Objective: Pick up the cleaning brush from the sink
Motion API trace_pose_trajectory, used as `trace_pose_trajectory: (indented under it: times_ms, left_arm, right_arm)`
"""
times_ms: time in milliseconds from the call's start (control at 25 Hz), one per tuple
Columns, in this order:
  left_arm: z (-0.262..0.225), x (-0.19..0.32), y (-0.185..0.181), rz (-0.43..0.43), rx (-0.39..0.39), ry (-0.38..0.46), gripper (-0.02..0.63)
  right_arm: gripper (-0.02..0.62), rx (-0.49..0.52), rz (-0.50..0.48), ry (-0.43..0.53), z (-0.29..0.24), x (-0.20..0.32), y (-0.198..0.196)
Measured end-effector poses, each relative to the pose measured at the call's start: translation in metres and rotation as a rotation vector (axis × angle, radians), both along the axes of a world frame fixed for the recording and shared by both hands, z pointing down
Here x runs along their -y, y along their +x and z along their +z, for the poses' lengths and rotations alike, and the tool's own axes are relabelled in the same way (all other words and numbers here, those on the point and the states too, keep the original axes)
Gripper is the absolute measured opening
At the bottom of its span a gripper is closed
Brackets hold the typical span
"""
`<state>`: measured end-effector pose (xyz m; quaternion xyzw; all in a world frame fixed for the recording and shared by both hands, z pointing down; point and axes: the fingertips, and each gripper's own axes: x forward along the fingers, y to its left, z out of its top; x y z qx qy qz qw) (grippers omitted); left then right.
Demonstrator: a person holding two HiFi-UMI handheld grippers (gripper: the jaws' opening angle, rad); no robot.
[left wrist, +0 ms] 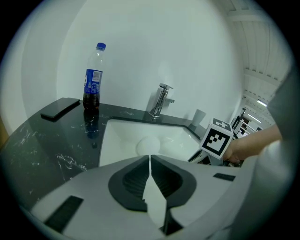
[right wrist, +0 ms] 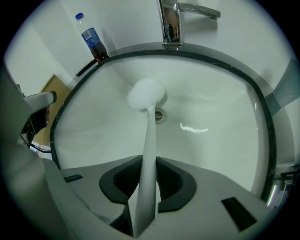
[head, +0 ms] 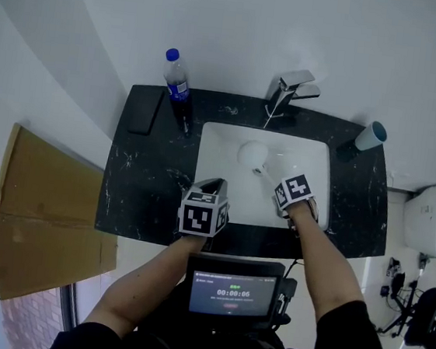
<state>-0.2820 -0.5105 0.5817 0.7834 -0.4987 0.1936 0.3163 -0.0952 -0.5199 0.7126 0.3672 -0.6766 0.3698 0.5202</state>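
Observation:
A white cleaning brush (head: 254, 155) lies in the white sink (head: 313, 165), its round head near the drain and its handle running toward the front rim. In the right gripper view the brush handle (right wrist: 149, 154) passes between the dark pads, and my right gripper (right wrist: 149, 161) is shut on it, pointing steeply down into the basin (right wrist: 211, 93). In the head view my right gripper (head: 282, 197) is over the sink's front right. My left gripper (head: 213, 186) hovers at the sink's front left rim, shut and empty; its own view shows my left gripper (left wrist: 150, 157) with jaws touching.
On the black marble counter (head: 138, 192) stand a cola bottle (head: 178, 87), a dark phone (head: 144, 111), a chrome faucet (head: 290, 88) and a cup (head: 371, 136). Cardboard (head: 41, 212) lies at the left, a toilet (head: 424, 217) at the right. A screen (head: 232, 293) hangs at my chest.

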Motion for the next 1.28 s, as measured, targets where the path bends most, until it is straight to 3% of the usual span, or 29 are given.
trace_pose_trajectory:
  times_ms: [240, 520, 680, 1000, 1280]
  left_arm:
    - [-0.036, -0.011, -0.017, -0.035, -0.046, 0.106, 0.000]
    - [-0.078, -0.035, -0.007, -0.007, -0.056, 0.228, 0.000]
    - [-0.094, -0.065, 0.027, -0.030, -0.052, 0.257, 0.000]
    - [-0.131, -0.143, 0.120, -0.140, -0.033, 0.341, 0.000]
    - [-0.164, -0.203, 0.145, -0.139, -0.037, 0.423, 0.000]
  right_arm:
    - [0.069, 0.033, 0.062, 0.083, -0.032, -0.008, 0.000]
    - [0.069, 0.183, 0.087, 0.275, -0.101, -0.024, 0.004]
    - [0.069, 0.244, 0.074, 0.344, -0.124, -0.038, 0.031]
    - [0.069, 0.374, -0.085, 0.509, -0.186, -0.087, 0.091]
    - [0.069, 0.499, -0.083, 0.689, -0.259, -0.146, 0.115]
